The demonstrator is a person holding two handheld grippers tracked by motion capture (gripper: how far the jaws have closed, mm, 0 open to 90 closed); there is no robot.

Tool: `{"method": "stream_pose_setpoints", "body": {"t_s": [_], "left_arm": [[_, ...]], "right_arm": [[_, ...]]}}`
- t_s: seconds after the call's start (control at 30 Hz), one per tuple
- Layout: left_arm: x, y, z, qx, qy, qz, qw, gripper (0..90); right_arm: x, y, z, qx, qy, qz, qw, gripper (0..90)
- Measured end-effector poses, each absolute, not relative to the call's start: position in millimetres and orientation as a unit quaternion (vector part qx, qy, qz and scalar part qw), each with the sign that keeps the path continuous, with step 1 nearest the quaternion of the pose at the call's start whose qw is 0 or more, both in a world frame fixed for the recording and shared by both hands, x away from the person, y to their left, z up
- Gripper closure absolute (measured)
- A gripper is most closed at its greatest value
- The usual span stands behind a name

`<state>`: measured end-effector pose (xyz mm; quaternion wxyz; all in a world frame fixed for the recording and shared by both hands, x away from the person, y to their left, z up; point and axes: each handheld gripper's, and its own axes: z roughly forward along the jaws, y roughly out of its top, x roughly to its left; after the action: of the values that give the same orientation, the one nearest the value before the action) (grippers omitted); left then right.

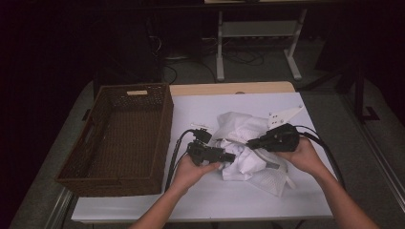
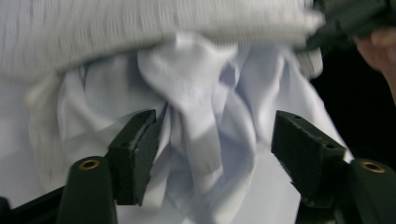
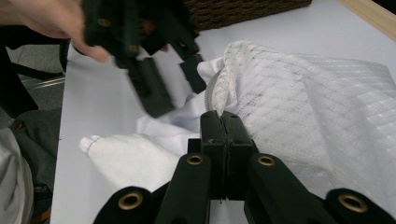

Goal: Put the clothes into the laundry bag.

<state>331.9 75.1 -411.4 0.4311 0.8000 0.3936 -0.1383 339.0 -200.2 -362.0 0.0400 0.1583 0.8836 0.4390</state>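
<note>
Our right claw [image 3: 223,116] pinches the mesh bag's [image 3: 317,121] hem while our left claw [image 2: 212,140] gapes around limp, light white cloth [image 2: 196,93], best gripped at bunched folds.

Both grippers are chunky matte black: the left gripper [image 1: 229,157] and right gripper [image 1: 249,142] each trail a thick black cable. Brass-coloured screw rings sit at the jaw bases. A grey three-cornered plate [image 1: 285,116] tops the right one. Forearms bare, no sleeves.
</note>
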Motion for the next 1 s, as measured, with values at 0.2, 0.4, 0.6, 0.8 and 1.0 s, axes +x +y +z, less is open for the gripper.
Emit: {"method": "stream_pose_setpoints", "body": {"t_s": [0.2,0.4,0.6,0.8,1.0], "left_arm": [[333,53,-448,0.767,0.413,-0.254,0.419,34.5],[342,22,-447,0.748,0.401,-0.219,0.481,75.9],[337,18,-409,0.746,0.365,-0.173,0.53,84.9],[350,1,-422,0.747,0.389,-0.137,0.521,85.0],[364,-1,-439,0.743,0.415,-0.145,0.505,83.0]], "right_arm": [[340,-198,-364,0.16,0.883,0.441,0.037,88.6],[330,-195,-365,0.145,0.888,0.436,0.032,88.7],[320,-204,-354,0.135,0.881,0.451,0.034,88.7],[310,-209,-345,0.122,0.878,0.462,0.024,88.8],[321,-219,-356,0.151,0.873,0.462,0.026,88.8]]}}
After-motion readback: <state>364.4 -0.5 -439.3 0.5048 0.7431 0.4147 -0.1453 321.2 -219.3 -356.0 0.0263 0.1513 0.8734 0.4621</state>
